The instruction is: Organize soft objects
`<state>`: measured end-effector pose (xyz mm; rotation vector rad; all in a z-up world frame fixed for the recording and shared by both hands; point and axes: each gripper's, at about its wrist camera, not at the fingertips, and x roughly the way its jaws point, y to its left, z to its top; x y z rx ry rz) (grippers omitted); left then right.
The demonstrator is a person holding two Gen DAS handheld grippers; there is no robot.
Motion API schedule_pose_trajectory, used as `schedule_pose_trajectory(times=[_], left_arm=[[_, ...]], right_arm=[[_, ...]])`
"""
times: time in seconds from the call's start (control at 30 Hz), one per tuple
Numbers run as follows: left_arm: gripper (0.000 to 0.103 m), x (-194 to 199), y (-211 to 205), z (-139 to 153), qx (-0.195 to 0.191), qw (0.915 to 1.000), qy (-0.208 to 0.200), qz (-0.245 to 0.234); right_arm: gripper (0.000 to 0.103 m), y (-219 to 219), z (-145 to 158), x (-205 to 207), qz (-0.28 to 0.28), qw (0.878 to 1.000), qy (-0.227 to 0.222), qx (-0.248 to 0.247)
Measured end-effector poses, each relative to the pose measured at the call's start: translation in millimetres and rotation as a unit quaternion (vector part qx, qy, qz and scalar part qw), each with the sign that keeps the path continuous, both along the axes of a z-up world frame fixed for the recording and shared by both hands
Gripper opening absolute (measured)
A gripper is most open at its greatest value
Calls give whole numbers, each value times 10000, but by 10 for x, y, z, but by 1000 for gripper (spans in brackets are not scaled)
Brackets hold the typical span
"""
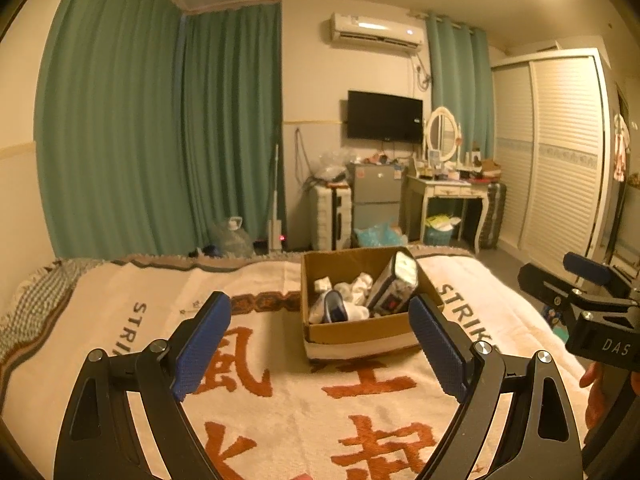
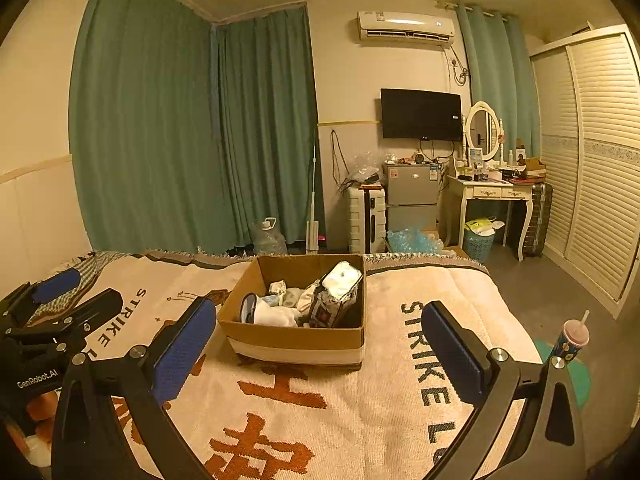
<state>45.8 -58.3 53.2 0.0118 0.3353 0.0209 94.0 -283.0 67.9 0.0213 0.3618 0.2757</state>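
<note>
Left hand-held gripper [image 1: 320, 344]: gaping wide, gripping nothing.
Right hand-held gripper [image 2: 320, 352]: likewise.
Socks [image 1: 354, 294] ahead in cardboard box [image 1: 360, 330]: looking light, squashy; pinching mid-bundle.

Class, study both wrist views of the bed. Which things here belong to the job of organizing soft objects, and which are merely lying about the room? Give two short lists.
Part of the job:
- cardboard box on the blanket
- white soft items in it
- zipped pouch leaning inside
- left gripper and right gripper, both open and empty

Lying about:
- television
- small fridge
- lidded cup
- water jug
</note>
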Motion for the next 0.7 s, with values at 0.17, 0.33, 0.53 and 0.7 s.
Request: schedule_pose_trajectory(times=[0.17,0.33,0.53,0.7], left_arm=[[92,-6,-9,-9,-8,10000,20,-6],[92,-11,-20,-7,5,10000,16,-20],[92,-6,-22,2,-18,10000,13,-7],[92,6,-15,2,-7,10000,17,5]], right_arm=[[103,34,-28,-10,31,10000,33,-51],[103,20,-41,-15,19,10000,39,-18],[103,29,-36,-3,-15,10000,55,-14],[103,13,-30,12,-22,10000,70,-8]])
